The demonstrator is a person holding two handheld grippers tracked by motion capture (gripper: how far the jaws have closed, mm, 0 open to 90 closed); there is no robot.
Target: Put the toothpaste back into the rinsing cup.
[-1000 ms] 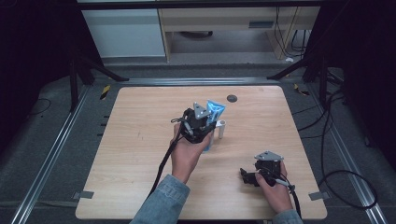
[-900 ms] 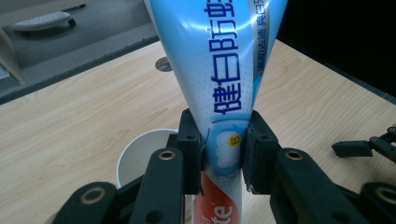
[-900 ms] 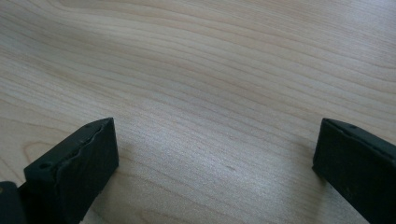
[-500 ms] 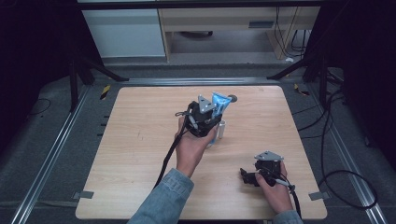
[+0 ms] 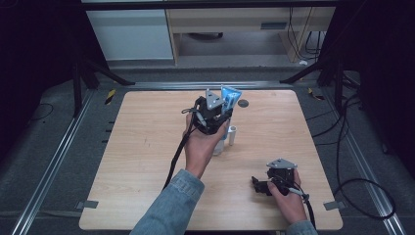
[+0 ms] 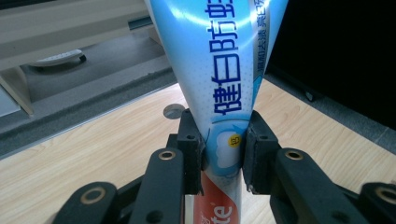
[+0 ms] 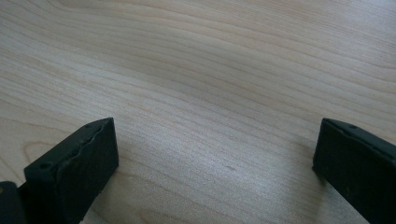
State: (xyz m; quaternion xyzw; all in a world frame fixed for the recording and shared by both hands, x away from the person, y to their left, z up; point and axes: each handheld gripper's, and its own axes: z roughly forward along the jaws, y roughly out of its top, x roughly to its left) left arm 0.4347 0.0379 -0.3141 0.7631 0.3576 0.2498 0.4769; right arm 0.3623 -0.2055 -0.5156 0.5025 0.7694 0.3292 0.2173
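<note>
glossy plastic toothpaste tube (image 6: 224, 93), matt black gripper (image 6: 223, 154), smooth pale wood table (image 7: 210, 70)

Right gripper (image 7: 215, 163) jaws spread wide, nothing between; pale wooden tabletop (image 7: 210, 70) close beneath.

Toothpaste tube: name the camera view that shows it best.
The left gripper view. There the toothpaste tube is close up, its blue print sharp, with the left gripper shut on it low down. The high view shows the tube's blue flat end above that gripper, small and partly covered. The right gripper view looks at bare table.
</note>
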